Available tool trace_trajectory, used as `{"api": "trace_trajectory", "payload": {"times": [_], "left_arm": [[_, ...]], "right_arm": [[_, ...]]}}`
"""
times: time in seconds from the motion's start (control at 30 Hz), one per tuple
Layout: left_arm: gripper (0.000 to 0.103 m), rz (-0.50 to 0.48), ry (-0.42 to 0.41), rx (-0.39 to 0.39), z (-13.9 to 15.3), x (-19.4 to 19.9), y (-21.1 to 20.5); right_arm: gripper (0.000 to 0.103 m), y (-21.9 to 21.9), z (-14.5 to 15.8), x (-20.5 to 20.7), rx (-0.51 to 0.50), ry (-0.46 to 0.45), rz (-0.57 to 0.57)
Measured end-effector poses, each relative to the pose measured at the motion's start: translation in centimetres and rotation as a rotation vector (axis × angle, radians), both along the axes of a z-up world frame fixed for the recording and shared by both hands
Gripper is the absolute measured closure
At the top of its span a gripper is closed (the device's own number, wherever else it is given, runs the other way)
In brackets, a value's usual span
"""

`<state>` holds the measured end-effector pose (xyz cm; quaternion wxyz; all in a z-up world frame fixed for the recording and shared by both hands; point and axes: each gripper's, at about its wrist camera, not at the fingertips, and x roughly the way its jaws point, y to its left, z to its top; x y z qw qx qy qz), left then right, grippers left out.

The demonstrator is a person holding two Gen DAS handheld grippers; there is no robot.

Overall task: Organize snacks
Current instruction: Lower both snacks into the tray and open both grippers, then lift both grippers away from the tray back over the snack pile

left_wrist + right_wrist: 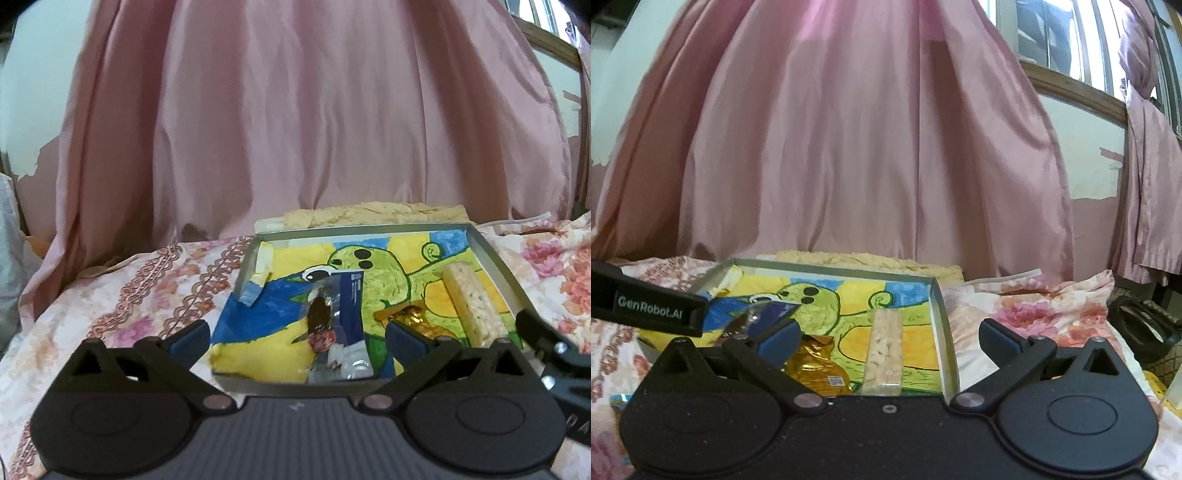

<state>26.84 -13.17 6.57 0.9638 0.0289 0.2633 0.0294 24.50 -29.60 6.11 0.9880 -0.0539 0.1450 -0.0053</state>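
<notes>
the left gripper (297, 334) has its jaws spread wide with nothing pressed between them; below them lies a blue and clear wrapper (338, 325) with a dark snack inside, its print too small to read. the right gripper (888, 338) is also spread wide and grips nothing; a gold foil packet (816, 363) bearing a small code label and a long clear-wrapped puffed rice bar (884, 354) lie under its span. in the right wrist view, the black side of the other gripper reads "genrobot.ai". all three snacks rest in a shallow metal tray (495, 254) lined with a painted sheet of a green cartoon creature on yellow and blue. the tray sits on a bed covered in a floral sheet (140, 280), with a cream textured cloth (373, 214) just behind it. a pink curtain (849, 147) hangs beyond, beside a barred window (1071, 40) and a pale wall with peeling paint.
</notes>
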Motion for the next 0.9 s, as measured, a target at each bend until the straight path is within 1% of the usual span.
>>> {"api": "trace_trajectory", "payload": {"times": [0.27,0.43,0.6,0.9], "left_arm": [[0.001,0.006,-0.013,0.006,1.0,-4.5,1.5],[0.000,0.009,-0.017,0.018,1.4,-7.2,2.4],[0.000,0.003,-0.017,0.029,1.1,-10.1,3.1],[0.000,-0.025,0.006,0.058,-1.2,-14.5,3.7]], "right_arm": [[0.001,0.0,1.9,-4.4,0.038,-0.049,0.003],[0.001,0.3,2.3,-7.4,0.027,-0.067,0.009],[0.001,0.4,2.0,-10.3,0.039,-0.067,0.010],[0.001,1.3,0.1,-15.2,0.031,-0.040,0.018]]}}
